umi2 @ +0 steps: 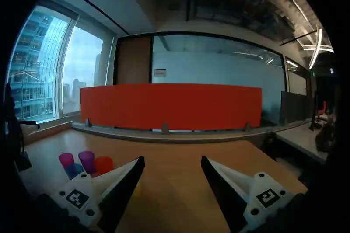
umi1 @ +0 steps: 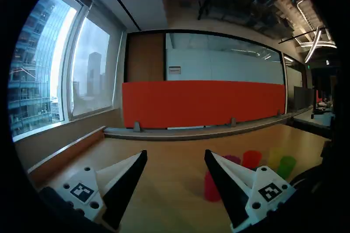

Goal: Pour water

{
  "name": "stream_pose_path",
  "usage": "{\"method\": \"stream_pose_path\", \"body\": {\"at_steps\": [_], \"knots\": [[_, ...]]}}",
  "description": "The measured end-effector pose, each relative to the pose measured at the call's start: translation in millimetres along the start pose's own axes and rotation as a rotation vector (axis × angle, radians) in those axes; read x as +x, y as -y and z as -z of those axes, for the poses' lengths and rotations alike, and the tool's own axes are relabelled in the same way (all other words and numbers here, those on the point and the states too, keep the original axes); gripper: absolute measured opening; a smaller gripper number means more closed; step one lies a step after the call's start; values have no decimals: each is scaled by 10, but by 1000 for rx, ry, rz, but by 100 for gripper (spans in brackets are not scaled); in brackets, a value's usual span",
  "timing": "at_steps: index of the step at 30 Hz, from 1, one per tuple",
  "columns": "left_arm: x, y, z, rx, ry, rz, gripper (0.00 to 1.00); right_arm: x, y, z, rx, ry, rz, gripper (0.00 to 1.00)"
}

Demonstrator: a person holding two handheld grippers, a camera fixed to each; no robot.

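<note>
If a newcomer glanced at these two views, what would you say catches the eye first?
The long orange-red partition along the far edge of the wooden desk dominates both views. Next come the bright cups clustered on the desk, just right of the left gripper, whose jaws stand open and empty. At the left, tall windows show city towers.

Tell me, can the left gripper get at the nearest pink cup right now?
Probably yes. The left gripper has its jaws open, and the pink cup stands close, just right of their gap, on the wooden table. Nothing lies between; a slight swing right should do.
</note>
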State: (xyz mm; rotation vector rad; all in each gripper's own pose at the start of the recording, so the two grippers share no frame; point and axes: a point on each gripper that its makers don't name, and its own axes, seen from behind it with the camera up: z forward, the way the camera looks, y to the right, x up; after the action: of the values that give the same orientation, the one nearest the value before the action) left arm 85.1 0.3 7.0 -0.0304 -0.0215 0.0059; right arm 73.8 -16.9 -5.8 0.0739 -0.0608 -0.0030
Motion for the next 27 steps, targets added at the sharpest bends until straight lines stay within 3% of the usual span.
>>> {"method": "stream_pose_path", "body": {"at_steps": [9,17,27], "knots": [[572,-67,-94,-36,8,8,98,588,5,-16,24,-23,19,100],[1068,-183,-117,-85,-6,2,98,905,69,14,49,-12,30,100],[1401,-281,-106,-143,-16,10,97,1143,184,14,116,6,-9,100]]}}
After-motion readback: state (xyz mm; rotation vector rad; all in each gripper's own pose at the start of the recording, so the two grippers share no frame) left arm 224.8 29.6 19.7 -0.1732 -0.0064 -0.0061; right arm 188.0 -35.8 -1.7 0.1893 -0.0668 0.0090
